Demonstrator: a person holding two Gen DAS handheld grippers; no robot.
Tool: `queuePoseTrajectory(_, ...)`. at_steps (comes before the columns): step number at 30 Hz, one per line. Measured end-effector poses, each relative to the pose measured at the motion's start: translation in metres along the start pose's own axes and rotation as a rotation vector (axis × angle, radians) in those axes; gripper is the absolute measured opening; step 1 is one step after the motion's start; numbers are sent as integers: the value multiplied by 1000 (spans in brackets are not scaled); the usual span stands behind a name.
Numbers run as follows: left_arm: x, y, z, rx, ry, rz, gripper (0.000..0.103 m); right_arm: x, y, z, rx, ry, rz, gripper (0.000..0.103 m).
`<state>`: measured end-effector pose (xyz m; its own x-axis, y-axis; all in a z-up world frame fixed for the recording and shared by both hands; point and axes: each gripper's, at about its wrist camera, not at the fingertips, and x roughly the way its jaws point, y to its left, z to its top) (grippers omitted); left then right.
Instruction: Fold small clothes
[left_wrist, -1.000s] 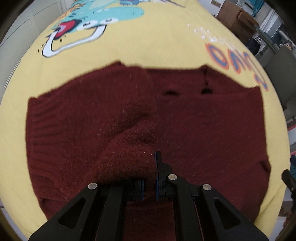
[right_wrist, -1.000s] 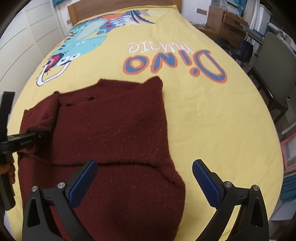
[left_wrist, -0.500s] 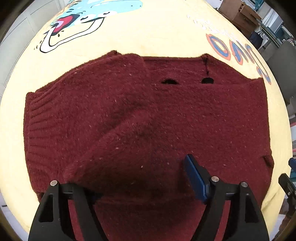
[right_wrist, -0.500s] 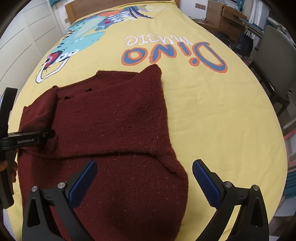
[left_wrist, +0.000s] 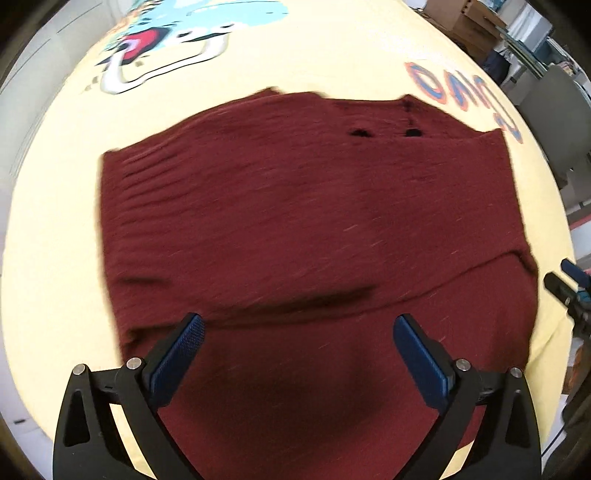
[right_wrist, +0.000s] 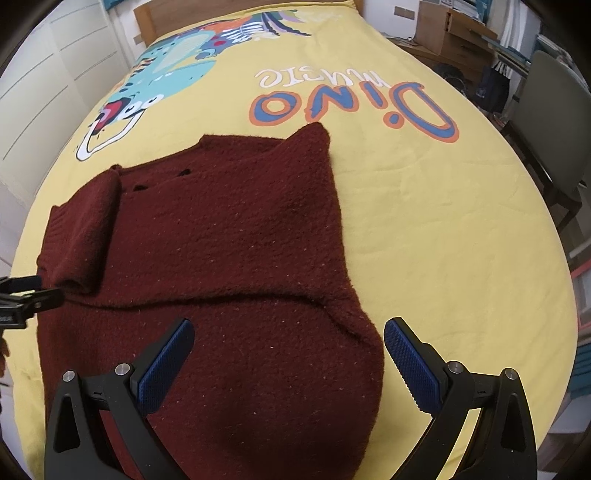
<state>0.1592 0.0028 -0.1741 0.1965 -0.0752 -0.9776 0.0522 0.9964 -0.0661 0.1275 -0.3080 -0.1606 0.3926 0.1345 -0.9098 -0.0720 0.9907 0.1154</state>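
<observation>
**Maroon sweater partly folded on yellow bed, both grippers empty**

Left wrist view: left gripper (left_wrist: 298, 347) points down over the maroon knit sweater (left_wrist: 303, 221), jaws opening, already spread wide, blue pads (left_wrist: 184, 354) clear of the fabric, nothing pinched between them. Frame is motion-blurred. Sweater lies flat on the yellow dino-print bedspread (left_wrist: 314, 55), sleeves folded in across the body, a horizontal fold edge running just beyond the fingertips. Ribbed cuff at the sweater's left side. Two small dark holes near the far edge. Tip of the right gripper (left_wrist: 569, 280) shows at the right border, beside the sweater's edge.

Right wrist view: right gripper (right_wrist: 288, 354) wide open, holding nothing, blue pads (right_wrist: 410, 365) hovering over the near part of the sweater (right_wrist: 229, 258). Sweater sits on the near-left part of the bedspread (right_wrist: 443, 221), folded sleeve lying on its left side, fold line crossing the body. "Dino" lettering (right_wrist: 354, 99) beyond it. Left gripper's tip (right_wrist: 26, 299) at the left border, beside the folded sleeve end; contact unclear. Grey chair (right_wrist: 554, 122) right of the bed.
</observation>
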Motion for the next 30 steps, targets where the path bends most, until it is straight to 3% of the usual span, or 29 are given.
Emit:
queuePoseTrajectory(9, 3, 82, -13, -110, -13, 68, 100, 2, 27, 0, -58, 14, 9, 102)
queuePoseTrajectory(16, 32, 104, -12, -109, -15, 78, 97, 11, 42, -4, -78, 43, -9, 102)
queuePoseTrajectory(21, 58, 109, -2, -112, 18, 61, 70, 19, 61, -4, -108, 61, -15, 102)
queuePoseTrajectory(26, 63, 107, 7, -102, -23, 24, 61, 18, 97, 12, -192, 35, 2, 102)
queuePoseTrajectory(30, 64, 114, 11, -119, -33, -39, 35, 14, 143, 32, -276, 6, 40, 102)
